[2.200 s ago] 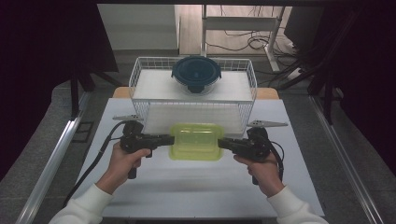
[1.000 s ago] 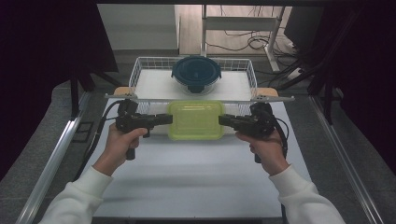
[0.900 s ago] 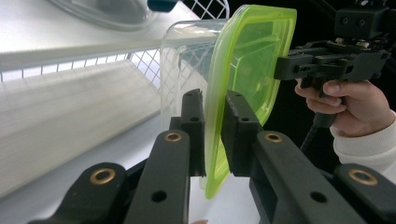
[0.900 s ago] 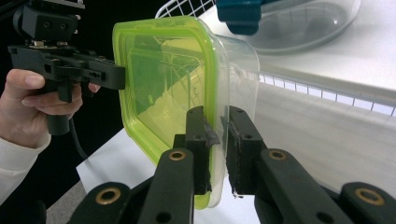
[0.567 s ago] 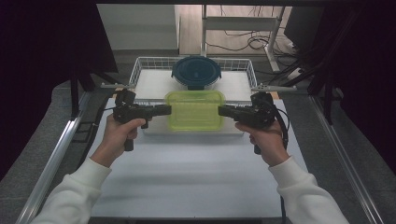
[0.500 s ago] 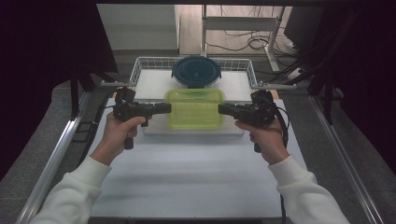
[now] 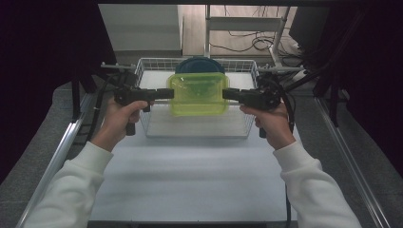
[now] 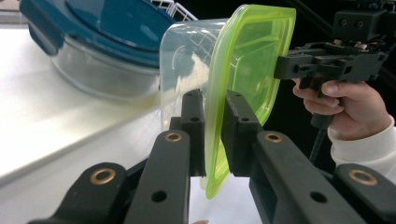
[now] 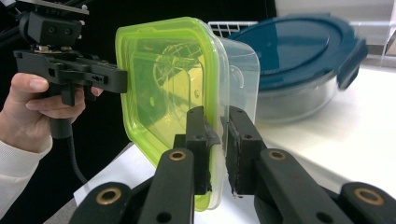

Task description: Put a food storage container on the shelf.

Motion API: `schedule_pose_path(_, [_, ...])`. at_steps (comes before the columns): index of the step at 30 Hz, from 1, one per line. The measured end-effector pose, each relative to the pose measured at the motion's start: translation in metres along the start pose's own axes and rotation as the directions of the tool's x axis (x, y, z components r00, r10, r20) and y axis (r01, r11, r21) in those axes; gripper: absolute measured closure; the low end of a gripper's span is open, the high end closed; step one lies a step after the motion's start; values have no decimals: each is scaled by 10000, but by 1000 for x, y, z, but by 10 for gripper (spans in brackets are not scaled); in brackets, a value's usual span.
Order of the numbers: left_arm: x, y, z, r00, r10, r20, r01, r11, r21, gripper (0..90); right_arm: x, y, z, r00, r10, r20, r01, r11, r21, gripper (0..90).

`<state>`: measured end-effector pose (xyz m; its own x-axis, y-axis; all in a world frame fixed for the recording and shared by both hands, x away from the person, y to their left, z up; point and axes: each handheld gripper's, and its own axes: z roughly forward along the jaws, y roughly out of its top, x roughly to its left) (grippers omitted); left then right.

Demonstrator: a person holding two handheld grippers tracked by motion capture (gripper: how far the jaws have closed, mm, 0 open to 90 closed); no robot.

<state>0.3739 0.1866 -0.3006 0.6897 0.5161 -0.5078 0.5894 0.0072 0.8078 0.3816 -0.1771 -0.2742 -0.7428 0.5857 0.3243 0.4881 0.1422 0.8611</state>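
A clear rectangular container with a lime-green lid (image 7: 198, 93) hangs in the air above the white wire basket (image 7: 148, 126). My left gripper (image 7: 168, 93) is shut on its left rim and my right gripper (image 7: 227, 94) is shut on its right rim. In the left gripper view the green lid's edge (image 8: 215, 154) sits pinched between the two black jaws, with the other gripper (image 8: 285, 66) on the far rim. In the right gripper view the lid's rim (image 9: 215, 149) is clamped the same way, the container (image 9: 173, 84) seen side-on. A round glass container with a dark blue lid (image 7: 199, 66) rests at the basket's back.
The basket stands at the far end of a white table (image 7: 190, 180). Metal rails (image 7: 62, 147) run along both table sides. Beyond the basket are a white box (image 7: 142, 26), a chair frame (image 7: 247, 23) and floor cables. The blue-lidded container (image 9: 299, 51) lies close behind the green one.
Both grippers have carried the green-lidded container up and away from the person, from the table in front of the basket to above the basket's middle, close to the blue-lidded container.
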Motion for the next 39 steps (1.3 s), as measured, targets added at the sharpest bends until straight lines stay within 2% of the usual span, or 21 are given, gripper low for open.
schedule_pose_path(8, [8,22,3,9998,37,-177,-33,9998,186,810,-11,20,7,9998,187,-97,-187,9998,62,796])
schedule_pose_path(14, [12,33,4,9998,-94,-172,97,9998,189,810,-18,30,11,9992,334,-199,-333,9994,92,797])
schedule_pose_path(19, [13,46,3,9997,2,-229,3,9998,211,811,-20,41,12,9989,380,-263,-378,9993,60,796])
schedule_pose_path(30, [23,70,8,9987,-365,-360,368,9993,73,813,-34,69,21,9976,650,-251,-645,9977,187,798])
schedule_pose_path(39, [32,84,14,9971,-548,-519,568,9977,371,813,-47,77,29,9924,1165,-386,-1152,9927,348,798])
